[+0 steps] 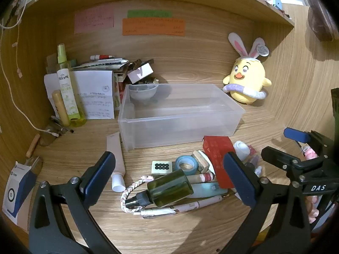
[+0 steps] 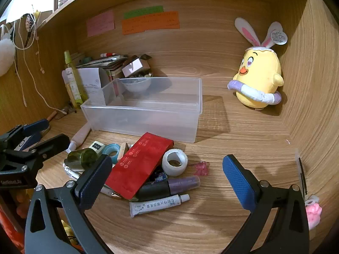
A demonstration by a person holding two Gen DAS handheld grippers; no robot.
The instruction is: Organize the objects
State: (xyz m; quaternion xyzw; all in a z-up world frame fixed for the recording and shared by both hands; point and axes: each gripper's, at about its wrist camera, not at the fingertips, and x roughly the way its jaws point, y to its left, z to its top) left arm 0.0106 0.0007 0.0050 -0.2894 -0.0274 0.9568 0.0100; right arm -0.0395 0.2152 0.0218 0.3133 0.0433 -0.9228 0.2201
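Both fingers sets released; bare desk (image 2: 243, 139) right of clear bin (image 2: 144, 114), clutter pile (image 2: 137, 169) front.

Left gripper (image 1: 169, 175): two black plastic arms w/ triangular cut-outs, each tipped w/ a dark blue pad (image 1: 239, 180) of fine cross-hatch texture. Silver screws (image 1: 74, 180) are seen at the arm joints. Right gripper (image 2: 167, 180): same build, black frame, blue textured pads (image 2: 237, 182), silver screw heads (image 2: 263, 183). A white "DAS" label (image 1: 317, 188) is fixed on the right unit's black body, as seen from the left cam.
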